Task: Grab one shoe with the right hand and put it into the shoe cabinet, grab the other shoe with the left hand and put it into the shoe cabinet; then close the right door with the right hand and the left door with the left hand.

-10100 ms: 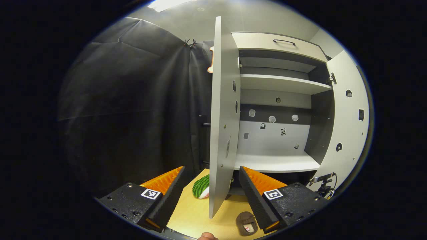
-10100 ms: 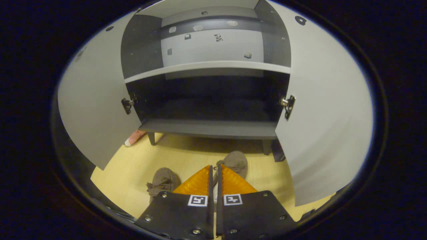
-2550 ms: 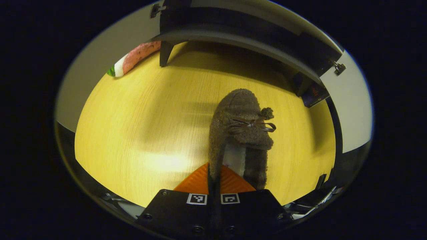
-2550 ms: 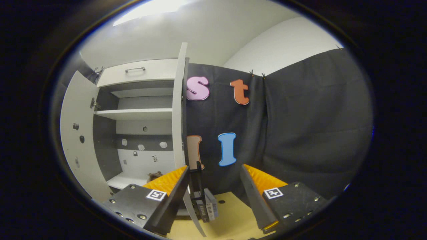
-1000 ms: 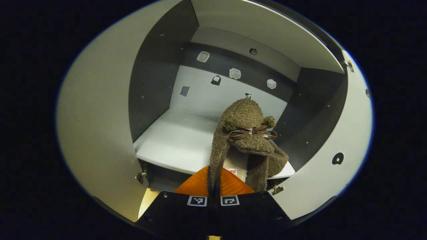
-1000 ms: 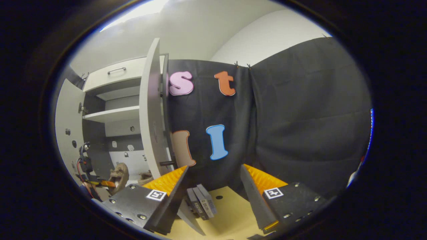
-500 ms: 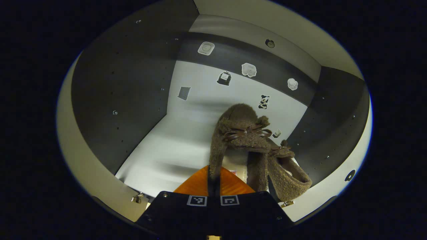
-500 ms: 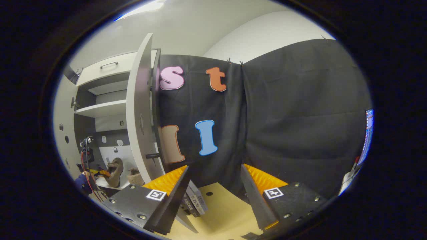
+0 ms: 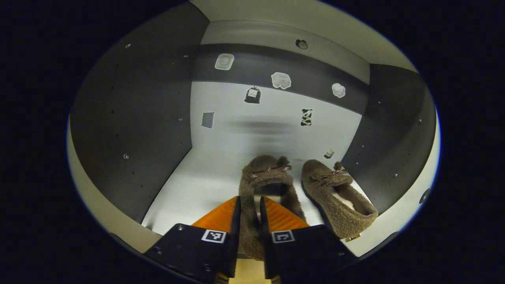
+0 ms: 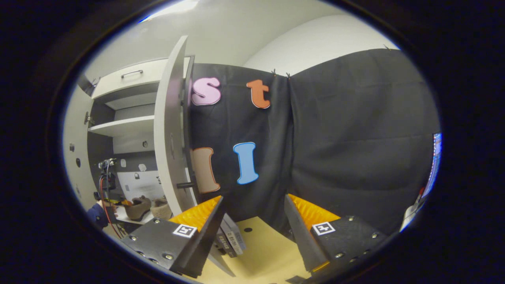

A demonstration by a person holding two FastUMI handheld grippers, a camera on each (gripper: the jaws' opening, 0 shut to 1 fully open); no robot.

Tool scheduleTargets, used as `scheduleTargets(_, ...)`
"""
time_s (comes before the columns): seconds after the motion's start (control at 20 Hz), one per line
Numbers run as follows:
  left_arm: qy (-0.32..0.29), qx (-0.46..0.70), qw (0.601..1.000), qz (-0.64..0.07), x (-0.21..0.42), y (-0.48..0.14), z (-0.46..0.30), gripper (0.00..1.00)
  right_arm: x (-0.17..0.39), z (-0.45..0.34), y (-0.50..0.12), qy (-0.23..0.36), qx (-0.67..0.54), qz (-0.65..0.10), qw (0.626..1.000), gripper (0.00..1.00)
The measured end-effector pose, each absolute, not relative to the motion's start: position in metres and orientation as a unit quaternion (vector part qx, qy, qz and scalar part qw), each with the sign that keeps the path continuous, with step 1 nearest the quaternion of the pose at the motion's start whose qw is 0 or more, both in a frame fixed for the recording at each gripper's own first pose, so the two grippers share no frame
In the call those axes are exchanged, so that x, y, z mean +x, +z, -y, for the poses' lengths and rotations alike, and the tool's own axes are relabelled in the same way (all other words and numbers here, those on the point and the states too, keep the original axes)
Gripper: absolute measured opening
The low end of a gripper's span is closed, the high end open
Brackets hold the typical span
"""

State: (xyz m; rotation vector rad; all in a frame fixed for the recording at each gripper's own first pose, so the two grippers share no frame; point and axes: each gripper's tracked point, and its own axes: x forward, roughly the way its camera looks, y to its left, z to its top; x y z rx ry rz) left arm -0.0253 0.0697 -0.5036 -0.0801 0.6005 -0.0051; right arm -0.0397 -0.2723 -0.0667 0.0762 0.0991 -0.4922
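Note:
Two brown fuzzy shoes with bows lie side by side on the pale middle shelf [image 9: 197,185] of the shoe cabinet. My left gripper [image 9: 249,199] is inside the cabinet, its fingers slightly apart and open, with the side wall of the left shoe [image 9: 268,177] still between them. The other shoe [image 9: 335,197] rests just to its right. My right gripper [image 10: 253,199] hangs open and holds nothing, outside the cabinet beside the right door [image 10: 167,138], which stands open edge-on. Both shoes [image 10: 138,207] also show small on the shelf in the right gripper view.
The cabinet's dark side walls [image 9: 130,118] close in on both sides of the shelf. The open left door [image 10: 75,157] stands at the far left. Flat dark boxes [image 10: 230,236] lean on the yellow floor [image 10: 260,252] by the right door. A sleeve [image 10: 96,213] shows near the shelf.
My left gripper lowered the shoe onto the shelf beside the other shoe, and its fingers parted a little. The right gripper barely moved.

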Motion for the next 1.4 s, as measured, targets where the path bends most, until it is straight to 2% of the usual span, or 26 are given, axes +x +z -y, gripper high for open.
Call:
scheduleTargets(0.1, -0.006, -0.036, 0.955, -0.293, -0.031, -0.496, -0.070, 0.42, -0.035, 0.268, -0.068, -0.238, 0.039, -0.049, 0.969, 0.88)
scheduleTargets(0.15, -0.010, -0.036, 0.957, -0.287, -0.034, -0.491, -0.069, 0.72, -0.030, 0.265, -0.068, -0.234, 0.039, -0.049, 0.970, 0.91)
scheduleTargets(0.2, -0.015, -0.034, 0.959, -0.279, -0.039, -0.482, -0.067, 0.71, -0.027, 0.262, -0.069, -0.230, 0.039, -0.050, 0.971, 0.93)
scheduleTargets(0.25, -0.019, -0.028, 0.962, -0.269, -0.045, -0.472, -0.067, 0.78, -0.026, 0.263, -0.070, -0.227, 0.040, -0.051, 0.972, 0.97)
scheduleTargets(0.35, -0.030, -0.014, 0.971, -0.236, -0.054, -0.444, -0.064, 0.84, -0.021, 0.258, -0.068, -0.218, 0.043, -0.050, 0.974, 0.94)
scheduleTargets(0.4, -0.035, -0.007, 0.975, -0.218, -0.060, -0.429, -0.061, 0.86, -0.017, 0.255, -0.066, -0.211, 0.046, -0.049, 0.975, 0.97)
scheduleTargets(0.5, -0.049, 0.005, 0.981, -0.190, -0.078, -0.401, -0.054, 0.93, -0.011, 0.250, -0.065, -0.200, 0.047, -0.051, 0.977, 0.97)
scheduleTargets(0.6, -0.060, 0.007, 0.984, -0.166, -0.098, -0.375, -0.048, 0.95, -0.005, 0.243, -0.062, -0.187, 0.045, -0.048, 0.980, 0.94)
scheduleTargets(0.7, -0.077, 0.000, 0.986, -0.149, -0.125, -0.352, -0.039, 0.95, 0.001, 0.237, -0.061, -0.173, 0.039, -0.049, 0.983, 0.97)
scheduleTargets(0.95, -0.118, -0.017, 0.986, -0.118, -0.199, -0.301, -0.030, 0.94, 0.008, 0.232, -0.059, -0.158, 0.019, -0.054, 0.986, 0.96)
scheduleTargets(1.0, -0.123, -0.021, 0.985, -0.116, -0.214, -0.295, -0.029, 0.94, 0.009, 0.231, -0.058, -0.153, 0.018, -0.056, 0.986, 0.93)
scheduleTargets(1.2, -0.143, -0.030, 0.984, -0.100, -0.271, -0.257, -0.021, 0.94, 0.012, 0.221, -0.058, -0.131, 0.013, -0.062, 0.989, 1.00)
scheduleTargets(1.3, -0.140, -0.024, 0.986, -0.085, -0.296, -0.237, -0.024, 0.94, 0.014, 0.211, -0.059, -0.121, 0.015, -0.062, 0.991, 0.96)
scheduleTargets(1.4, -0.135, -0.015, 0.988, -0.069, -0.316, -0.220, -0.031, 0.94, 0.016, 0.197, -0.059, -0.106, 0.021, -0.064, 0.992, 1.00)
